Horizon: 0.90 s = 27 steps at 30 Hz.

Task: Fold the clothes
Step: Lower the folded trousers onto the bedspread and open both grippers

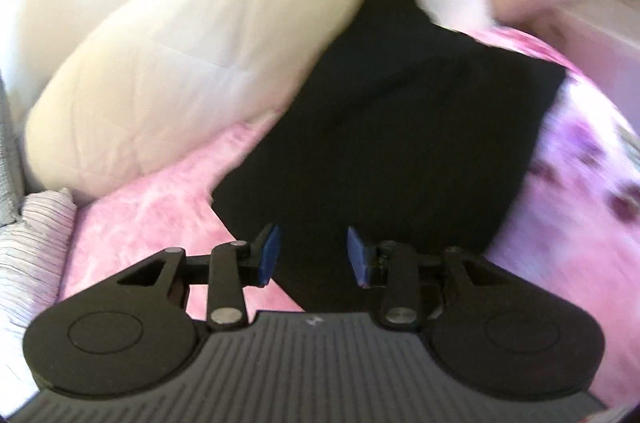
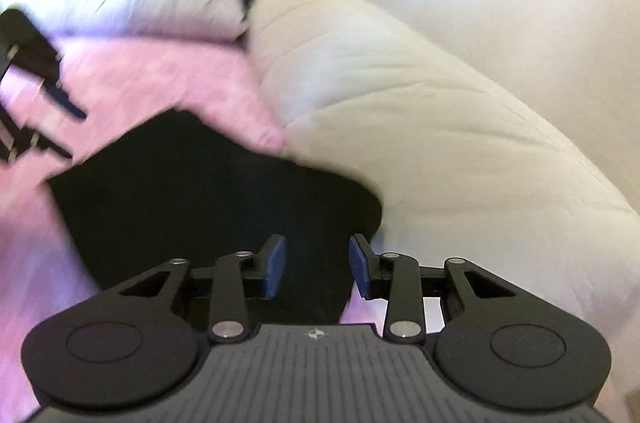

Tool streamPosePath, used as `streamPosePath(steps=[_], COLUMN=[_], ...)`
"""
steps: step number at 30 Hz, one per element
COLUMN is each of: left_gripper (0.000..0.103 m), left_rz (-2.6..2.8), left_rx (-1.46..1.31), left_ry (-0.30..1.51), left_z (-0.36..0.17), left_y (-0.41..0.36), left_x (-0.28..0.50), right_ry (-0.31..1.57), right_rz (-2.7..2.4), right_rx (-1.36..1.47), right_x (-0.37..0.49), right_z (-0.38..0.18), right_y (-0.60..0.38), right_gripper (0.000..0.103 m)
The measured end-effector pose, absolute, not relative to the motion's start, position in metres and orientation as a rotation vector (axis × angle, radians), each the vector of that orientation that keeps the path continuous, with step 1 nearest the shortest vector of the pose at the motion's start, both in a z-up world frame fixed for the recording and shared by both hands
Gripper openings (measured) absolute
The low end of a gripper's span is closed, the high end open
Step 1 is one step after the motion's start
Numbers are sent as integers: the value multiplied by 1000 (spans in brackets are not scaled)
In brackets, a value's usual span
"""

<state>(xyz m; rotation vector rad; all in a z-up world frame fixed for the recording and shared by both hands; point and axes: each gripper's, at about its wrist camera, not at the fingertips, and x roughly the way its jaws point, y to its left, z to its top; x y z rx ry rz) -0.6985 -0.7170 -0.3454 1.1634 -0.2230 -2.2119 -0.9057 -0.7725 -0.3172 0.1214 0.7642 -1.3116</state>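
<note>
A bulky cream duvet [image 1: 168,35] crowds 1 side of the black garment [image 1: 400,127], overlapping its edge. The pink blanket [image 1: 160,207] lies bare along the other sides, while a striped pillow [image 1: 32,247] blocks the far corner.

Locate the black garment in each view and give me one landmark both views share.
Left wrist view: the black garment fills the centre, running from the left hand-held gripper up toward top right.
Right wrist view: the black garment lies lower centre-left, ahead of the right hand-held gripper.
Shared landmark: the cream duvet, bordering the garment, left in the left wrist view, right in the right wrist view.
</note>
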Motion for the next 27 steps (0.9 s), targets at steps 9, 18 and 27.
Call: streamPosePath(steps=[9, 18, 27], left_gripper=[35, 35, 31], left_rz=[-2138, -2120, -2081], left_rx=[1201, 1113, 949], left_ry=[-160, 184, 321], left_z=[-375, -379, -353], left_y=[-773, -832, -836], left_x=[-727, -731, -719], right_ry=[751, 621, 664], right_rz=[-1273, -1378, -1390], right_rx=[353, 396, 396], right_x=[-925, -950, -943], right_z=[-420, -380, -386], right_y=[-916, -874, -882], right_gripper=[21, 25, 28])
